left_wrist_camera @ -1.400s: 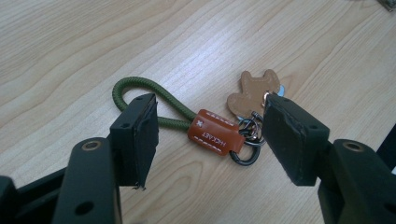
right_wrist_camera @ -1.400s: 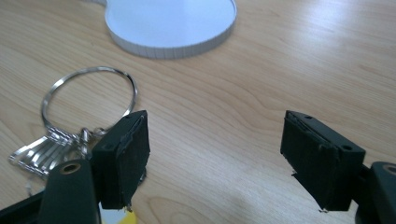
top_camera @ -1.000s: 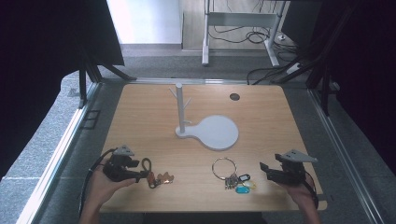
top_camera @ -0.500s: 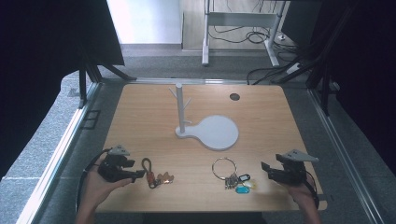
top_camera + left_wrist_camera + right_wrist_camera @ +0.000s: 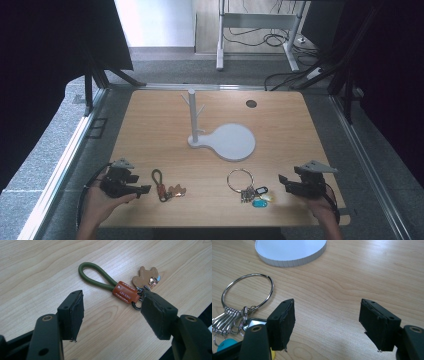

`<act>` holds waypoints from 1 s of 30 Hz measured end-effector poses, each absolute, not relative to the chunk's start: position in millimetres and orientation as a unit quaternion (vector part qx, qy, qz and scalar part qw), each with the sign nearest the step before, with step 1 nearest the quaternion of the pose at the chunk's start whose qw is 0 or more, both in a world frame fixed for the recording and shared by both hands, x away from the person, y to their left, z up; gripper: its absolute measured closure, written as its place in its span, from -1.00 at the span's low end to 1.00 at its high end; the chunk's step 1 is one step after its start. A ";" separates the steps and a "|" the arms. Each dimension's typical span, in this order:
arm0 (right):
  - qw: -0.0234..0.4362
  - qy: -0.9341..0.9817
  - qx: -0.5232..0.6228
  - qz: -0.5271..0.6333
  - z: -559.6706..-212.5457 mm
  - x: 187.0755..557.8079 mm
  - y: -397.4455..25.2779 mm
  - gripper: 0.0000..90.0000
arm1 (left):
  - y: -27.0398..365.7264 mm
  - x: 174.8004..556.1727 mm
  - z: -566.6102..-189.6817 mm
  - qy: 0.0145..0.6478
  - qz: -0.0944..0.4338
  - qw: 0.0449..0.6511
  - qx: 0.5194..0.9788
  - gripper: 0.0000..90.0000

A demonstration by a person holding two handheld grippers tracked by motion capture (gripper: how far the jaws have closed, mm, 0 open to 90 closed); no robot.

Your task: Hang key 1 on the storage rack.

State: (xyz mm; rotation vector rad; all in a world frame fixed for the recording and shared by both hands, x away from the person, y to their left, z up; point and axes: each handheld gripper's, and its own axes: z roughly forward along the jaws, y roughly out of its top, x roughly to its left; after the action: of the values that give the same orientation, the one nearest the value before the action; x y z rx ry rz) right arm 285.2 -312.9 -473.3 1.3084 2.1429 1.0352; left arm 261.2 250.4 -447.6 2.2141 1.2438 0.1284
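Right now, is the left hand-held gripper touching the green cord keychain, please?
Apart: in the left gripper view, the left hand-held gripper stands open, bare wood separating it from the green cord keychain.

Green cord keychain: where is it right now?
High view: green cord keychain lies flat at the table's near-left, just ahead of the open left tool, untouched.

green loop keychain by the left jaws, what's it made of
Green loop: looks like braided cord, matte, woven ribbing visible. Orange sleeve: probably leather or faux leather, with stitching and stamped lettering. Tan bear-shaped tag: likely leather, flat and matte. Small rings: shiny metal.
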 end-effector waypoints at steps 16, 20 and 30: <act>0.204 0.778 0.470 0.364 -478.4 290.4 -306.8 -0.35 | 215.0 273.1 -464.6 0.493 0.025 0.251 0.832 -0.23; 0.205 0.778 0.470 0.364 -477.4 290.3 -307.3 -0.35 | 207.6 276.0 -470.6 0.498 0.021 0.239 0.833 -0.23; 0.208 0.777 0.471 0.361 -477.9 290.1 -306.4 -0.35 | 197.6 279.6 -484.1 0.504 0.016 0.226 0.834 -0.22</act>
State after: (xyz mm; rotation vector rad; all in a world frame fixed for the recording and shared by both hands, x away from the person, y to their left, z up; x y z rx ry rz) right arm 290.1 -306.4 -477.9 1.3116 2.1629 1.0058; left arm 279.6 197.6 -484.1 2.2992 1.3891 0.0439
